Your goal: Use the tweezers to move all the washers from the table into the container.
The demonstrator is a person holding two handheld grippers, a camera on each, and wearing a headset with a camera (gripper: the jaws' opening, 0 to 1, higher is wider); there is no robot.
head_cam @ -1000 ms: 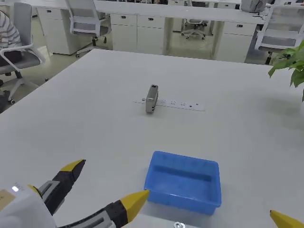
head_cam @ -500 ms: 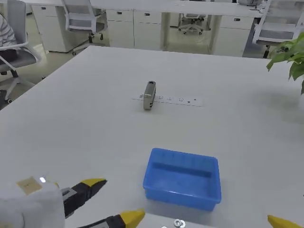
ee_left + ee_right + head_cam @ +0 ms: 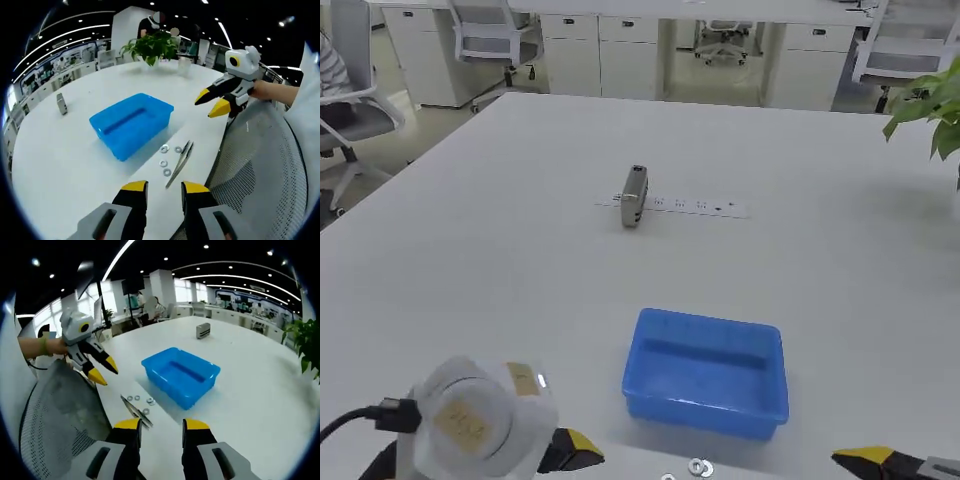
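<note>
Along the near edge of the white table (image 3: 520,250), low in the head view, one washer shows just in front of the blue container (image 3: 705,370). Bare, smooth tabletop lies open on every other side of the container, out to a small metal block (image 3: 634,196) upper centre.

Low centre in the left gripper view, the tweezers (image 3: 179,162) lie flat beside the table edge. Their long axis runs from lower left to upper right, roughly along that edge. I cannot tell which end is the tip. They are thin, bright metal. Four small flat metal rings, the washers (image 3: 165,160), sit loosely just beside them, between the tweezers and the container. The container is a shallow rectangular plastic tray with rounded corners and an open top.

My left gripper (image 3: 165,186) has its yellow-tipped jaws apart around nothing. My right gripper (image 3: 161,424) likewise stands spread and empty above the tweezers (image 3: 136,411). Both hang off the edge, over a grey mesh chair (image 3: 250,170).
</note>
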